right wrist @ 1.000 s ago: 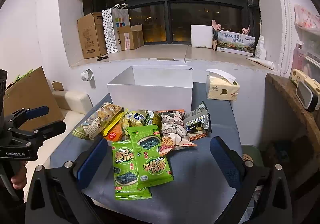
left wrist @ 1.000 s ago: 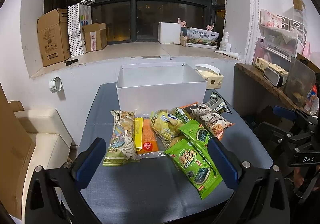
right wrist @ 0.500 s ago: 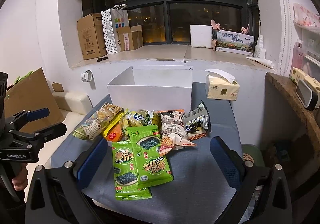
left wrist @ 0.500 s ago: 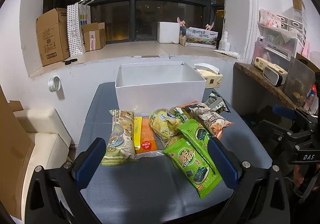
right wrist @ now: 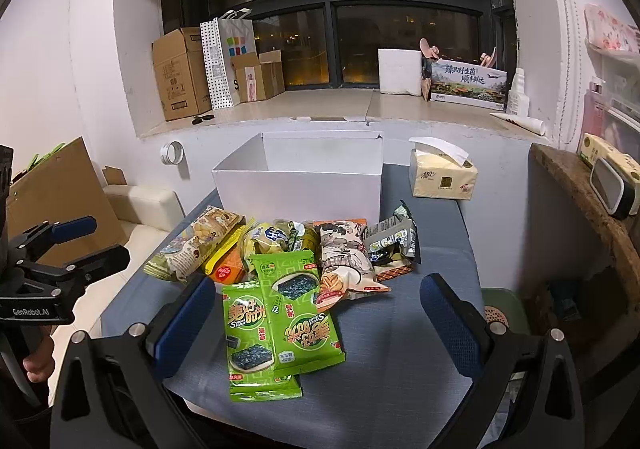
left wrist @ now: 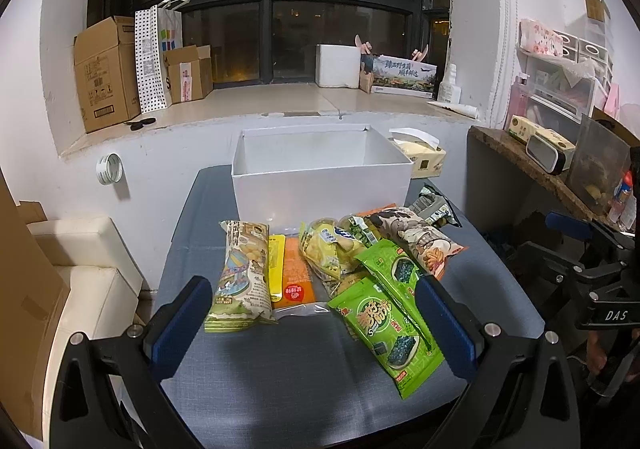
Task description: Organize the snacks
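Note:
Several snack packs lie in a heap on the grey table (left wrist: 280,377) in front of an empty white box (left wrist: 320,185), which also shows in the right wrist view (right wrist: 298,189). Two green seaweed packs (right wrist: 280,317) lie nearest, with a beige pack (left wrist: 240,277), an orange pack (left wrist: 296,277), a yellow pack (left wrist: 328,249) and a cartoon-printed pack (right wrist: 344,261) behind. My left gripper (left wrist: 312,329) is open and empty over the near table edge. My right gripper (right wrist: 316,323) is open and empty, with the green packs between its fingers, apart from them.
A tissue box (right wrist: 442,177) stands right of the white box. A windowsill behind holds cardboard boxes (right wrist: 180,73) and a paper bag. A wooden shelf (right wrist: 580,201) is at the right, a cream sofa (left wrist: 80,277) at the left.
Both views have shifted very slightly; the grippers stay open and no snack has moved.

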`<state>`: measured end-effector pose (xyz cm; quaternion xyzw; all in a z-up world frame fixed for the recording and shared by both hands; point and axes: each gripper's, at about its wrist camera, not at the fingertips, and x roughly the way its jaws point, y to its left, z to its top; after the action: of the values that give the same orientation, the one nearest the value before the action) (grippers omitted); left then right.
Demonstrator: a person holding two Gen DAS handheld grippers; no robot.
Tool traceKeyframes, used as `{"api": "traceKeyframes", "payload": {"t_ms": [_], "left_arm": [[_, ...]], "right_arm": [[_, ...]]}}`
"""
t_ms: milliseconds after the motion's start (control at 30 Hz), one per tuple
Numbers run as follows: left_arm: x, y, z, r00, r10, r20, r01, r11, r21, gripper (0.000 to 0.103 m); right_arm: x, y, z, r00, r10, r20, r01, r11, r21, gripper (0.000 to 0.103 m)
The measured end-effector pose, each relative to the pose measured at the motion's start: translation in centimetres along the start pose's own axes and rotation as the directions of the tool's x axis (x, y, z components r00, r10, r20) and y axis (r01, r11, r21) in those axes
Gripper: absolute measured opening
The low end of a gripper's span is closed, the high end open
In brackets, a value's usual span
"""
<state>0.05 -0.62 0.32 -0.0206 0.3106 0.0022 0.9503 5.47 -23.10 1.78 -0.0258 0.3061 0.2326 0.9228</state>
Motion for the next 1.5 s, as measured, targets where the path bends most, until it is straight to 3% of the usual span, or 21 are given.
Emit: {"api": "traceKeyframes", "payload": {"t_ms": [1100, 1300, 1500], "left_arm": [[0.1, -0.1, 0.0, 1.0, -0.028, 0.006, 0.028, 1.0, 0.005, 0.103], [0.4, 0.3, -0.3, 0.998, -0.055, -0.001, 0.055, 0.998, -0.016, 0.103], [0.6, 0.8, -0.4, 0.999, -0.044, -0.001, 0.044, 0.999, -0.02, 0.103]], "right_arm": [[1.2, -0.5, -0.2, 0.999, 0.003, -0.034, -0.003, 1.0, 0.01, 0.103], [5.5, -1.7, 1.2, 0.994, -0.011, -0.112, 0.012, 1.0, 0.007, 0.103], [12.3, -4.0, 2.2, 0.968, 0.075, -0.238, -0.054, 0.994, 0.094, 0.103]]}}
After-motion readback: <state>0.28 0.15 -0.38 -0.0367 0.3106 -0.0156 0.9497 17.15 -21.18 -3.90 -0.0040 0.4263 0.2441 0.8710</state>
